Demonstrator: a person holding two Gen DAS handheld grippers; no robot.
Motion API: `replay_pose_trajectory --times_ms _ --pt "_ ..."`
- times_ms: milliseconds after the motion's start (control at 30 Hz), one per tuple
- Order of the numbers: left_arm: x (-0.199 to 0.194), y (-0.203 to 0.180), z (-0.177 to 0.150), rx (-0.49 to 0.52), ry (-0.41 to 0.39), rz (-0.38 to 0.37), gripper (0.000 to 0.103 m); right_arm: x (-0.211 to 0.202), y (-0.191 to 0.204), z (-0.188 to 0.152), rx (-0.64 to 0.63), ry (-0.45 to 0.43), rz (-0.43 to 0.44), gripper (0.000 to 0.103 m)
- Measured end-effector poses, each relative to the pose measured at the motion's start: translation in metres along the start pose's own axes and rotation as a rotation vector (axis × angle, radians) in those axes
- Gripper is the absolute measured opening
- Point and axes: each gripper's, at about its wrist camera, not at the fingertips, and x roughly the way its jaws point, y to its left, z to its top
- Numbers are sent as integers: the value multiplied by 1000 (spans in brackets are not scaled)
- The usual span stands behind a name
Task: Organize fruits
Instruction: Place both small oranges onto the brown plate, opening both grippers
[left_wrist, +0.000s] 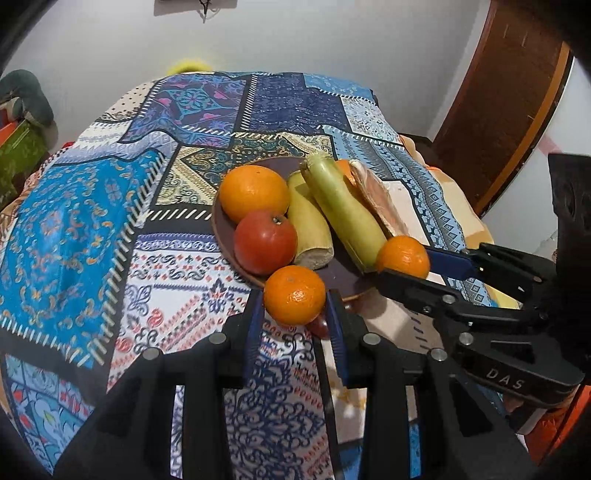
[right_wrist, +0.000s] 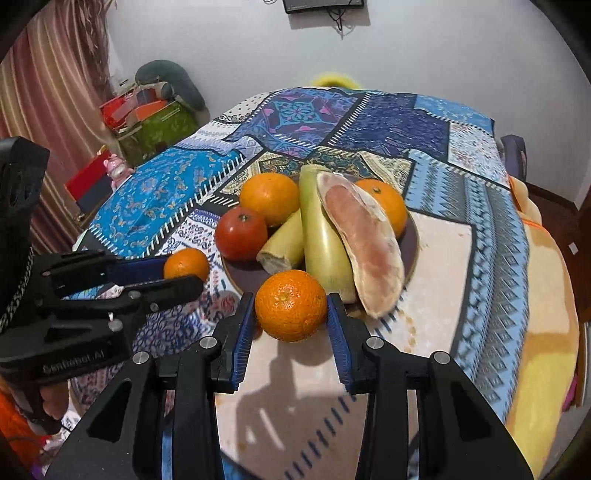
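The left claw (left_wrist: 294, 317) was clamped on a small orange (left_wrist: 294, 294), with one blue pad (left_wrist: 254, 325) pressed to each side of it. The right claw (right_wrist: 291, 321) was clamped on another small orange (right_wrist: 290, 304) in the same way. Both oranges were at the near edge of a brown plate (left_wrist: 225, 236) that sat on the counter (left_wrist: 74, 221), which was covered with a bright patchwork cloth. From these views I could not tell if the two oranges were touching the plate or were just above it. On the plate lay a big orange (left_wrist: 254, 193) with a red tomato (left_wrist: 265, 242) just in front of it, touching it. Beside them lay a short yellow-green piece with a cut end (left_wrist: 308, 229) and a long green squash (left_wrist: 341, 206). A pale pink slice (right_wrist: 364, 240) leaned on the squash, and one more orange (right_wrist: 384, 205) sat behind the slice. In the right wrist view, the left claw came in from the left side, with its orange just beside the tomato.
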Motion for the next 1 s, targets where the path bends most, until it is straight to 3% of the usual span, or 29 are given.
replay_pose_trajectory --times_ms 467,700,1000 --pt "35 -9 12 3 20 -7 35 3 -14 8 6 -22 -1 35" --pt "18 3 6 -30 -11 5 46 2 -14 11 2 -28 5 35" --pt "-8 34 -4 -73 -50 49 46 20 -3 26 -9 -29 27 36"
